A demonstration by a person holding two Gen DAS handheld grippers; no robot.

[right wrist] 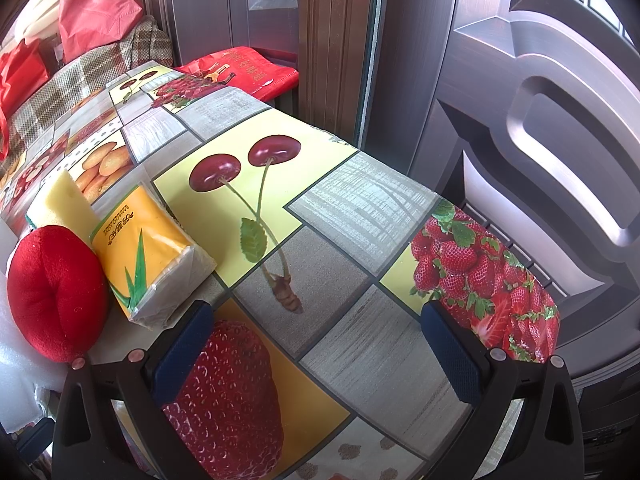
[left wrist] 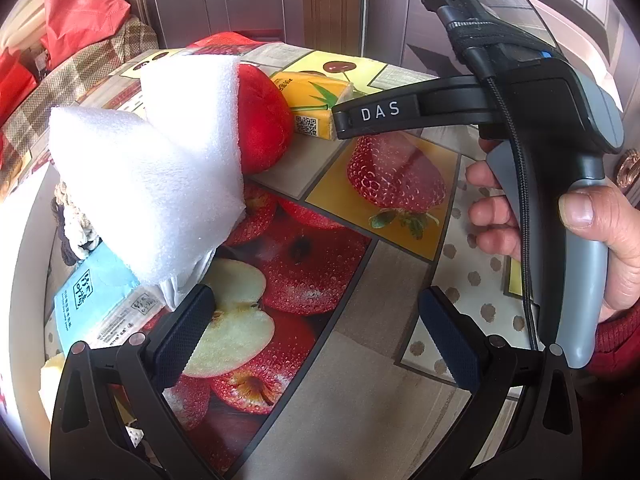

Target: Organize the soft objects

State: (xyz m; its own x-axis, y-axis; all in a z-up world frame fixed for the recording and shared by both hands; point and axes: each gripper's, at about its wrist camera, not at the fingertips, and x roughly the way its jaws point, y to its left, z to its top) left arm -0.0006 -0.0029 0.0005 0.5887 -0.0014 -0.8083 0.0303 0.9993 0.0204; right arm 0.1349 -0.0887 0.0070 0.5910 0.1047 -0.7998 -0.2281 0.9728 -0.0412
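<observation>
Left gripper (left wrist: 316,336) fingers (left wrist: 182,330) apart, empty; white foam (left wrist: 152,160) beside red plush (left wrist: 262,120).

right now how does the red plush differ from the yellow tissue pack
The red plush is round, fuzzy and plain, with a dimple; the yellow tissue pack is a flat-sided block in glossy printed wrap showing green leaves. The plush sits nearer the white foam, the pack farther toward the cherry print. Both rest on the tablecloth, touching each other, and neither is between any fingers.
</observation>
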